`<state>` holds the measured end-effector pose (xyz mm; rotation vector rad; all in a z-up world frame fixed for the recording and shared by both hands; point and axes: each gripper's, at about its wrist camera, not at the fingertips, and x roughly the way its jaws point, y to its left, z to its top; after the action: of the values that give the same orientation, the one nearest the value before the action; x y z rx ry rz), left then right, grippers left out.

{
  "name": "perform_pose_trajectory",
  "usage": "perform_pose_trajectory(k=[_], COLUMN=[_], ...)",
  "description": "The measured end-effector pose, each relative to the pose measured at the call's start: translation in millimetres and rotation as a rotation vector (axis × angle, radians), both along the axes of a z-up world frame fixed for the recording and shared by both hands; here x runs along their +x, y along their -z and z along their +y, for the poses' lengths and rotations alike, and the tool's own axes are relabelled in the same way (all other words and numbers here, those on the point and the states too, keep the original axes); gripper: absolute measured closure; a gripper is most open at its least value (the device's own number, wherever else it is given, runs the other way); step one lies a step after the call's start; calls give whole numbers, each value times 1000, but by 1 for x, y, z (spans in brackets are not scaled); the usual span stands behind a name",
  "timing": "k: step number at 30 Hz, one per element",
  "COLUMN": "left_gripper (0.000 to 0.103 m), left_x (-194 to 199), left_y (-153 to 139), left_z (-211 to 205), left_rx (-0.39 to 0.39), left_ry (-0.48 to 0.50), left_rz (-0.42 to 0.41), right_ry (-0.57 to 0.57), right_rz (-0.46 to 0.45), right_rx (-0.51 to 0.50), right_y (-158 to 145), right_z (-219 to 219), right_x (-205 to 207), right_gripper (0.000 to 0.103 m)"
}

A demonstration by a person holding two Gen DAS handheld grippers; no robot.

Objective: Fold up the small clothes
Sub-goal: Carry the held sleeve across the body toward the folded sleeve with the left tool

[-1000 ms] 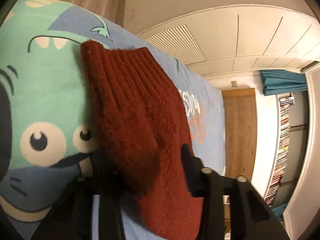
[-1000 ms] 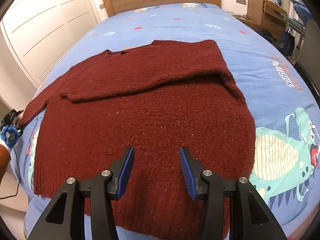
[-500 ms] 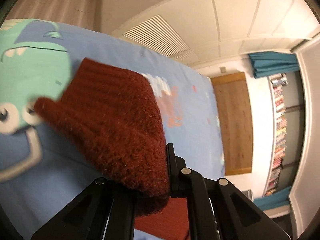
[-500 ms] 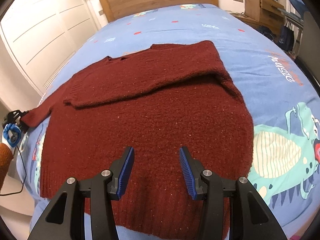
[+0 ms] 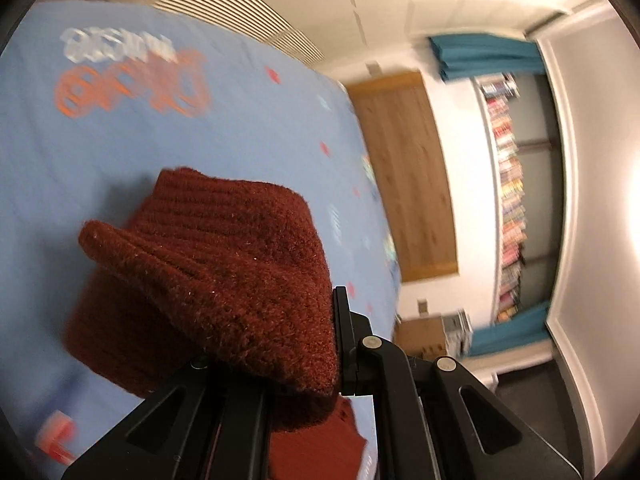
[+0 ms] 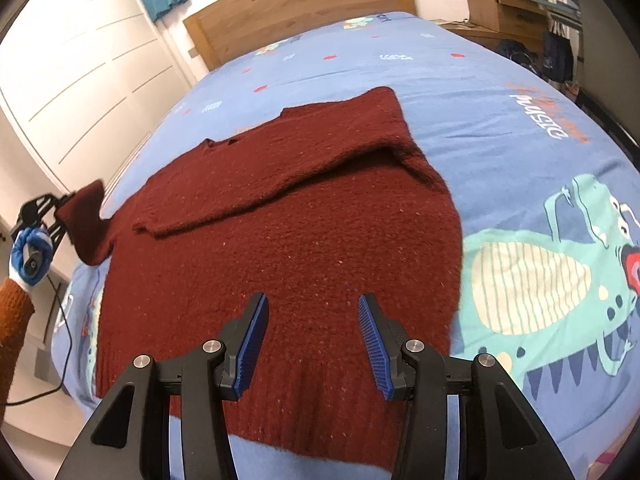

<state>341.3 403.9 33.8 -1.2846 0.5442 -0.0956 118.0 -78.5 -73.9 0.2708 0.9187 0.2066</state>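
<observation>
A dark red knitted sweater (image 6: 296, 224) lies flat on the blue bed cover (image 6: 500, 120). Its far sleeve is folded across the chest. In the left wrist view my left gripper (image 5: 304, 368) is shut on the cuff of the other sleeve (image 5: 224, 276), which drapes over its fingers and hides them. The right wrist view shows that sleeve (image 6: 86, 224) lifted off the bed at the left edge, held by the left gripper (image 6: 60, 210) in a gloved hand (image 6: 30, 256). My right gripper (image 6: 312, 340) hovers open above the sweater's lower hem with nothing between its blue pads.
White wardrobe doors (image 6: 80, 80) stand close along the bed's left side. A wooden headboard (image 6: 296, 12) closes the far end. A cardboard box (image 6: 500, 4) and bags stand at the right. A black cable (image 6: 60, 320) hangs by the bed's left edge.
My left gripper closed on the sleeve cuff and lifted it up and toward the sweater's body. The right gripper drifted slightly over the hem, still open.
</observation>
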Motion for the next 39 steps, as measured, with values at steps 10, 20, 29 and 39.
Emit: perform_pose_trajectory(k=[10,20,29,39], left_gripper=[98,98,98,98], left_x=[48,60,35,-21], left_y=[-41,-37,2,42], left_z=[-113,-223,-287,-300], left_rx=[2,120,235,398], left_ry=[217,467,627,771], left_rz=[-77,-17,109,208], right_ry=[43,87,102,96], right_rz=[-20,-15,3,26], right_rx=[48,66,77,87], right_y=[-2,2,7,16], right_z=[-30,-53,-61,-59], right_x=[-16,-30,-38,-35], right_gripper=[54,54,54,54])
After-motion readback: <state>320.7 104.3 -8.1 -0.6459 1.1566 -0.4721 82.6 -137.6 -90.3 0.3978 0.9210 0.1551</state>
